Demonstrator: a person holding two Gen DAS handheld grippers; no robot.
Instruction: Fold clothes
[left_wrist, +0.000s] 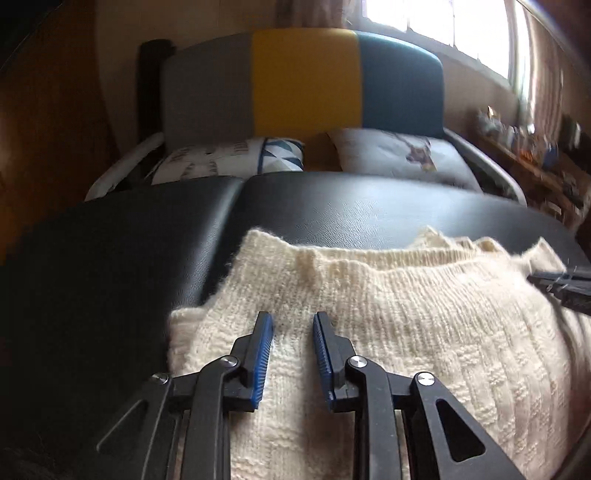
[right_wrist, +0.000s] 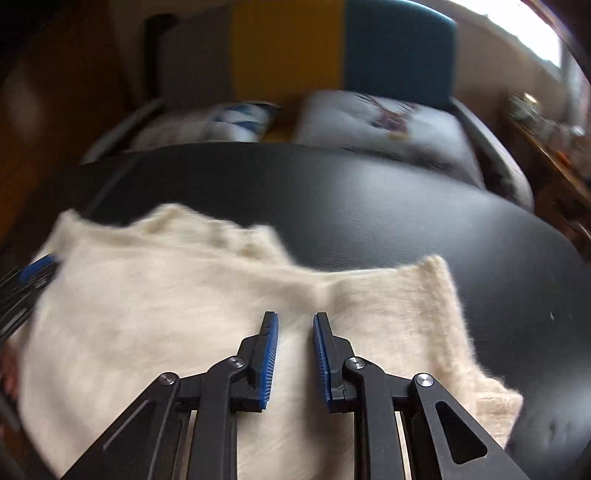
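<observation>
My left gripper (left_wrist: 293, 325) and right gripper (right_wrist: 295, 325), jaws parted and empty, hover over the cream sweater (left_wrist: 388, 332) on the black counter (left_wrist: 369, 210); loose knit could snag on the ribbed pads.

Both cameras ride low behind their own fingers, looking forward and slightly down, close above the cream knit sweater (left_wrist: 369, 332) on the black padded counter (left_wrist: 110, 258). The left wrist view sits over the sweater's left part, with the other tool's tip at 3 o'clock. The right wrist view, blurred, sits over its right part. Both share the sweater, the counter and the tricolour headboard (right_wrist: 288, 48) at 12 o'clock.
</observation>
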